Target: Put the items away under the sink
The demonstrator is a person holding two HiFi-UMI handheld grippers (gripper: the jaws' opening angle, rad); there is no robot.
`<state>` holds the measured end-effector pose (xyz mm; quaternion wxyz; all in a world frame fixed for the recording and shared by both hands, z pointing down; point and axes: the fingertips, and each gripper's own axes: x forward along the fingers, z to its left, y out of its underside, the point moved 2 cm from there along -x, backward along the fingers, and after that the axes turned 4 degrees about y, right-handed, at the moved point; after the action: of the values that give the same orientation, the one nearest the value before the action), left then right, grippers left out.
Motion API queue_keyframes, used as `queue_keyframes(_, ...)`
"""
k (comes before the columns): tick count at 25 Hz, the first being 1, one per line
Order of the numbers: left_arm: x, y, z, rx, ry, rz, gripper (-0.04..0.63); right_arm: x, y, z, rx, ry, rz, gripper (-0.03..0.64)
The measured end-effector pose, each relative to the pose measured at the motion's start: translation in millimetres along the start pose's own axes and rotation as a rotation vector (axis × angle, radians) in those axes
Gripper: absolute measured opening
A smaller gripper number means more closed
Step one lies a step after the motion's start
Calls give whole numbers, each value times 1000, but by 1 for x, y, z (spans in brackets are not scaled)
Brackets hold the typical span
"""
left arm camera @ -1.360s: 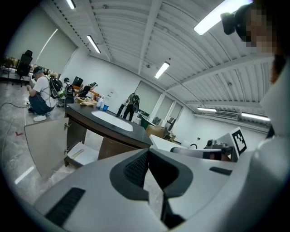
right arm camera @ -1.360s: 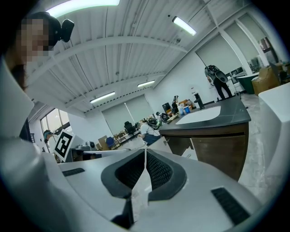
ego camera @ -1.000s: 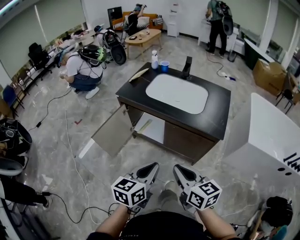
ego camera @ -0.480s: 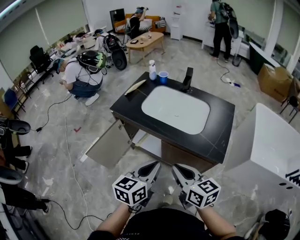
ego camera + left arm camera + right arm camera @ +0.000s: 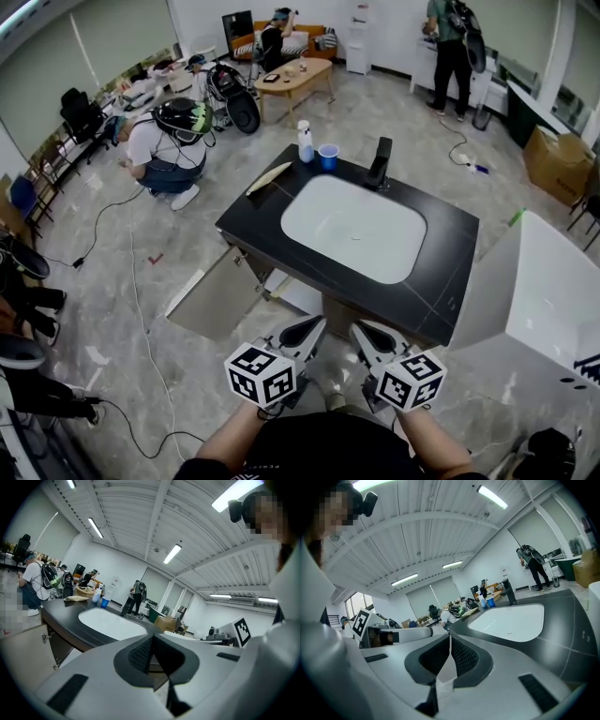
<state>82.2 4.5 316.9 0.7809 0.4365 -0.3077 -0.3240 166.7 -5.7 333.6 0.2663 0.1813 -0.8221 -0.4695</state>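
Left gripper (image 5: 315, 324) and right gripper (image 5: 356, 328) are sitting side by side at 6 o'clock, each with its jaws pressed fully together and gripping nothing. The sink counter (image 5: 441, 272) is lying ahead at 12 o'clock. Its cabinet door (image 5: 220, 292) is hanging open at 10 o'clock. A spray bottle (image 5: 305, 141), a blue cup (image 5: 327, 156) and a flat pale item (image 5: 269, 178) are resting at the counter's 11 o'clock corner.

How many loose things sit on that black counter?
3: a white bottle and a blue cup together at the far edge, a pale long item at the left corner. None seems hidden.
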Motion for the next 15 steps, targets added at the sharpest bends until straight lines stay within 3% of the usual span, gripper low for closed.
queue_keyframes(7, 28, -20, 31, 11, 4, -2, 7, 24, -19, -18, 4, 19, -23, 38)
queue_keyframes(15, 77, -54, 74, 13, 90, 27, 8, 72, -51, -56, 41, 118, -64, 38)
